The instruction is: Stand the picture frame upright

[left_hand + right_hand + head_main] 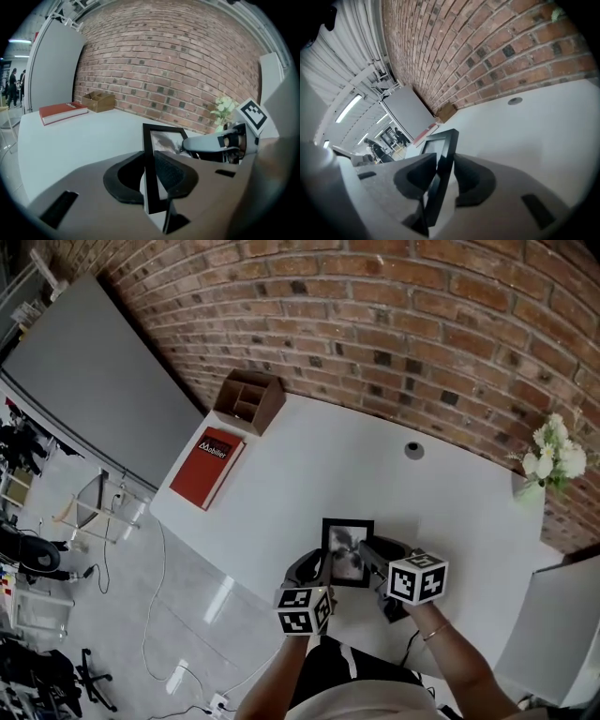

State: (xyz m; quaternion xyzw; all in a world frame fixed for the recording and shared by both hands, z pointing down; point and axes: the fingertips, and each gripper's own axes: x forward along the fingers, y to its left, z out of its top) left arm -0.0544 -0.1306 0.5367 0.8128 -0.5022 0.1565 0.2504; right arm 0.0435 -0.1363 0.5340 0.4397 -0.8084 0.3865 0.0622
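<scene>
Now, picture frame (347, 549) in left hand-held gripper (321, 570)

wall: I see a brick wall (394, 324) right behind the white table (309, 465)
panel: big grey panel (94, 390) left of table
floor: pale glossy floor (187, 596) left of table, cables (150, 634) on it
tabletop: I spot red book (207, 468), wooden box (249, 401) at left end, flowers (553, 456) at right end
light: ceiling strip lights (349, 108) well beyond table's left end
</scene>
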